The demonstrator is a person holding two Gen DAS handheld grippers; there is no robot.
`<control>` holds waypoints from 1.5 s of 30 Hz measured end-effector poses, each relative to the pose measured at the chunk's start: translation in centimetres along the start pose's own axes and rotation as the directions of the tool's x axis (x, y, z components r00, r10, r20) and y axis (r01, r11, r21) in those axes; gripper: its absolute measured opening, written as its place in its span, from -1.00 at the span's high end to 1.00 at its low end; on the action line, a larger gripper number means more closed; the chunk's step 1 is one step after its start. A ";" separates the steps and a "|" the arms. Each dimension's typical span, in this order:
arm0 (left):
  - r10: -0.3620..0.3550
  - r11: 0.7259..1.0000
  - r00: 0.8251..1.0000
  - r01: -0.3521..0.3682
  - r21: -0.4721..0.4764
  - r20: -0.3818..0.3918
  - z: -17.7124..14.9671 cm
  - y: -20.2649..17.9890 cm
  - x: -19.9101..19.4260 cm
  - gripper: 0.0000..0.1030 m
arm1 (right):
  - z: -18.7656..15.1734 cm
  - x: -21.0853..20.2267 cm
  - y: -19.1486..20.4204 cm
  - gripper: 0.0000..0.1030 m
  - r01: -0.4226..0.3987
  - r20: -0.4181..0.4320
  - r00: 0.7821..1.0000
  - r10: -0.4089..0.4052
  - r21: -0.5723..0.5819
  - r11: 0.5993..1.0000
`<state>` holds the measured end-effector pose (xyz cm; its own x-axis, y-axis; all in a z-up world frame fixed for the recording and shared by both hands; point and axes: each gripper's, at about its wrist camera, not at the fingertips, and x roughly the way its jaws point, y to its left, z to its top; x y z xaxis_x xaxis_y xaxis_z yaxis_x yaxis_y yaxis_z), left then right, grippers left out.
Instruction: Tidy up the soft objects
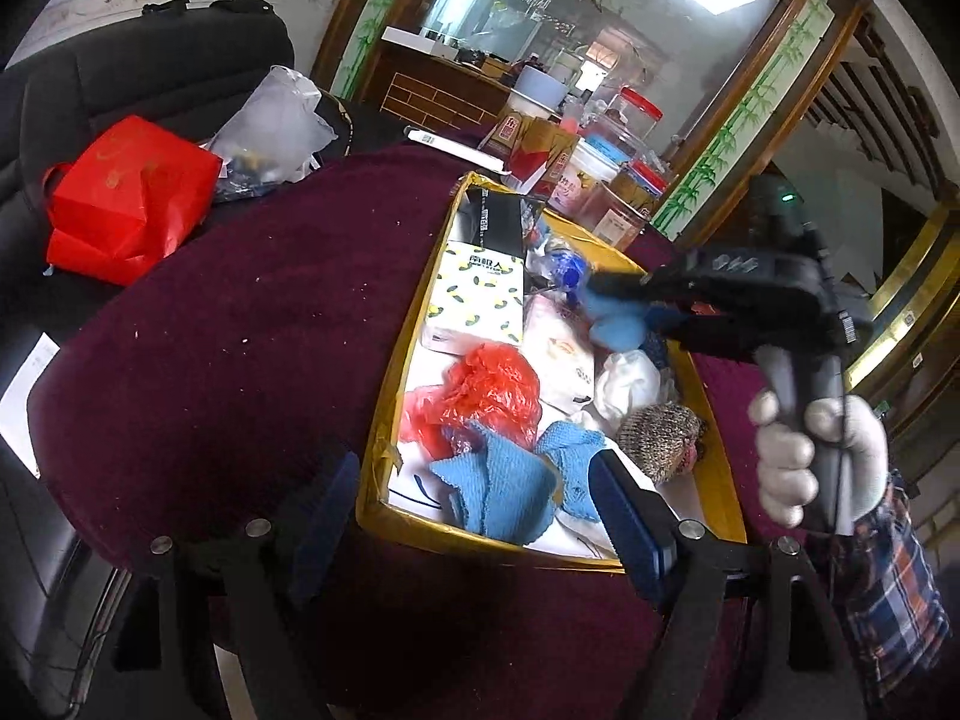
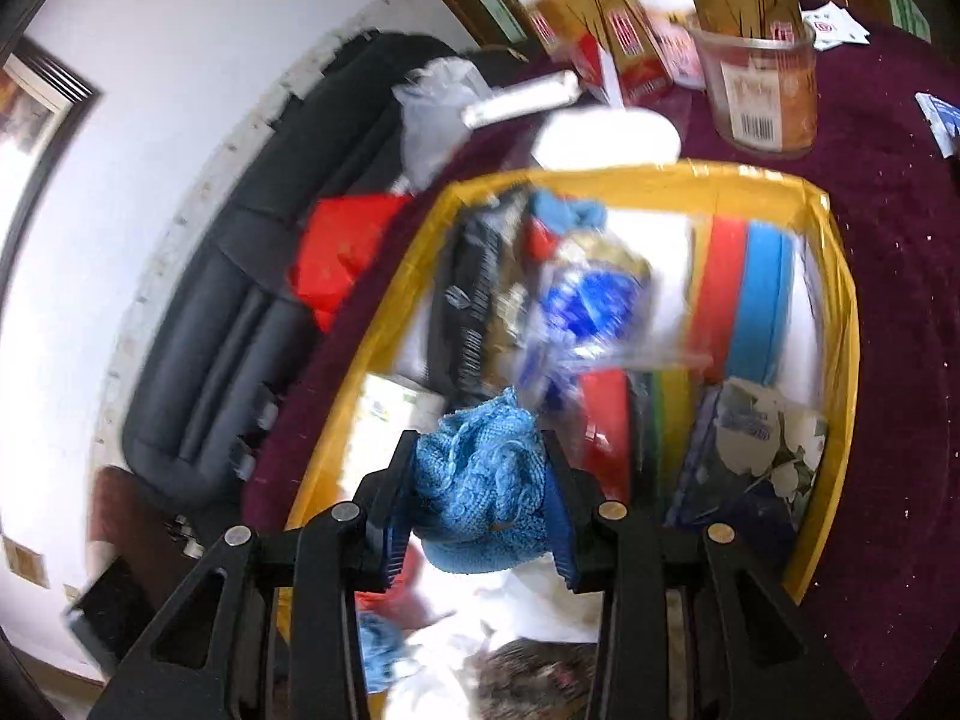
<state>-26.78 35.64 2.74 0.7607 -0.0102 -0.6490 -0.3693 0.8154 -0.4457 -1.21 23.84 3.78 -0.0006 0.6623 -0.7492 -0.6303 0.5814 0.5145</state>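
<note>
Between the right gripper's fingers a blue knitted cloth is pinched above the yellow box, which holds beyond them bags, tissue packs and knitwear, while the left gripper's fingers gape empty over another blue cloth.

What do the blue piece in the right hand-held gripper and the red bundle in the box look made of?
Blue piece: knitted or woven yarn, matte, with visible loops and stitches; probably a soft cloth. Red bundle: thin plastic film, glossy and translucent, with sharp crinkles, likely a bag. Both are over or in the yellow box.
</note>
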 end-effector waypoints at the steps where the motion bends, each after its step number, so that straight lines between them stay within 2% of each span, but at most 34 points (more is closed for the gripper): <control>1: 0.001 1.000 1.000 -0.001 0.000 0.001 0.0 0.1 0.0 -0.59 | -0.1 0.5 -0.1 0.28 0.029 -0.010 1.000 -0.029 -0.005 1.000; 3: 0.004 1.000 1.000 -0.004 -0.006 0.000 0.1 0.4 0.1 -0.60 | -0.3 1.0 -0.4 0.28 0.097 -0.010 0.995 -0.097 -0.017 0.995; 10: 0.009 1.000 1.000 -0.009 -0.011 -0.014 -0.2 0.3 0.4 -0.60 | -0.2 2.4 0.4 0.29 0.203 -0.005 0.979 -0.204 -0.094 0.975; 12: 0.014 1.000 1.000 -0.014 -0.001 -0.010 -0.3 0.0 0.2 -0.60 | -0.2 2.7 0.5 0.21 0.211 -0.006 0.977 -0.212 -0.102 0.972; 14: 0.018 1.000 1.000 -0.018 0.012 -0.004 -0.3 -0.4 -0.1 -0.60 | -0.2 2.5 0.6 0.06 0.196 -0.013 0.980 -0.198 -0.108 0.975; 16: 0.031 0.999 0.999 -0.031 0.028 0.015 -0.2 -0.9 -0.5 -0.60 | -0.3 1.7 0.5 -0.39 0.160 -0.003 0.987 -0.160 -0.076 0.984; 17: 0.044 0.998 0.998 -0.046 0.043 0.035 -0.1 -1.3 -0.8 -0.60 | -0.4 0.7 0.4 -0.48 0.131 0.014 0.991 -0.130 -0.053 0.990; 19: 0.072 0.994 0.993 -0.079 0.078 0.090 0.1 -2.3 -1.7 -0.61 | -0.8 -1.7 0.7 -0.54 0.118 0.080 0.990 -0.114 -0.045 0.992; 21: 0.100 0.987 0.983 -0.117 0.111 0.151 0.4 -3.4 -2.5 -0.66 | -1.6 -4.8 1.0 -0.55 0.126 0.168 0.979 -0.114 -0.063 0.990; 23: 0.139 0.977 0.966 -0.170 0.132 0.220 0.7 -4.6 -3.3 -0.76 | -2.6 -7.5 1.1 -0.62 0.154 0.232 0.964 -0.131 -0.083 0.985; 24: 0.174 0.967 0.945 -0.217 0.134 0.276 0.8 -5.3 -4.0 -0.80 | -3.4 -8.8 1.0 -0.68 0.185 0.270 0.950 -0.155 -0.090 0.979; 25: 0.218 0.954 0.914 -0.274 0.124 0.343 0.8 -6.2 -5.0 -0.82 | -4.0 -9.7 1.0 -0.69 0.216 0.300 0.937 -0.179 -0.093 0.972; 26: 0.244 0.944 0.885 -0.310 0.111 0.397 0.8 -6.9 -5.9 -0.93 | -5.2 -11.0 0.9 -0.70 0.268 0.350 0.910 -0.220 -0.095 0.959; 27: 0.247 0.938 0.845 -0.331 0.100 0.474 0.5 -8.0 -7.2 -1.00 | -6.0 -11.8 0.8 -0.78 0.301 0.384 0.890 -0.245 -0.094 0.949; 28: 0.219 0.942 0.813 -0.321 0.101 0.540 0.1 -8.9 -8.2 -1.00 | -6.9 -12.6 0.7 -0.85 0.344 0.424 0.862 -0.277 -0.090 0.935; 29: 0.172 0.951 0.783 -0.290 0.107 0.597 -0.3 -9.6 -9.1 -1.00 | -8.2 -13.5 0.5 -1.00 0.403 0.477 0.819 -0.318 -0.085 0.912; 30: 0.121 0.963 0.769 -0.244 0.113 0.628 -0.4 -10.1 -9.4 -1.00 | -8.6 -13.8 0.3 -1.00 0.434 0.506 0.794 -0.339 -0.081 0.897; 31: 0.095 0.969 0.777 -0.215 0.121 0.622 0.0 -10.6 -9.1 -1.00 | -9.2 -14.0 -0.1 -1.00 0.471 0.534 0.763 -0.363 -0.075 0.879; 32: 0.074 0.972 0.809 -0.188 0.138 0.583 0.8 -11.1 -8.2 -1.00 | -9.6 -14.2 -0.5 -1.00 0.503 0.553 0.739 -0.386 -0.071 0.861; 33: 0.079 0.972 0.855 -0.179 0.149 0.512 1.7 -11.6 -6.9 -1.00 | -9.8 -14.1 -1.0 -1.00 0.517 0.548 0.736 -0.397 -0.077 0.853; 34: 0.110 0.971 0.886 -0.192 0.141 0.451 2.3 -12.0 -5.6 -1.00 | -9.9 -14.1 -1.5 -1.00 0.516 0.536 0.744 -0.398 -0.083 0.853; 36: 0.178 0.965 0.892 -0.240 0.102 0.415 2.4 -12.5 -4.1 -1.00 | -10.5 -13.9 -2.6 -1.00 0.507 0.515 0.760 -0.396 -0.088 0.858; 38: 0.212 0.958 0.892 -0.270 0.095 0.400 1.9 -13.1 -3.3 -1.00 | -11.4 -13.7 -3.4 -1.00 0.509 0.514 0.762 -0.394 -0.100 0.855; 42: 0.280 0.933 0.876 -0.345 0.105 0.392 0.7 -14.7 -2.4 -1.00 | -13.3 -12.4 -4.9 -1.00 0.563 0.519 0.738 -0.431 -0.120 0.818; 43: 0.294 0.927 0.876 -0.359 0.109 0.382 0.7 -15.0 -2.1 -1.00 | -13.3 -12.2 -5.1 -1.00 0.562 0.506 0.744 -0.436 -0.121 0.818; 44: 0.301 0.924 0.878 -0.365 0.112 0.373 0.4 -15.2 -1.9 -1.00 | -13.1 -12.3 -5.3 -1.00 0.540 0.496 0.761 -0.419 -0.125 0.832; 45: 0.304 0.923 0.881 -0.366 0.115 0.363 0.2 -15.4 -1.7 -1.00 | -13.1 -12.3 -5.3 -1.00 0.529 0.498 0.765 -0.409 -0.124 0.839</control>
<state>-22.23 23.23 10.84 0.7513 0.4489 -0.4838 -0.5582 0.8233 -0.1029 -8.01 6.39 4.79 0.6436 0.5043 -0.5758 -0.6258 0.7798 -0.0165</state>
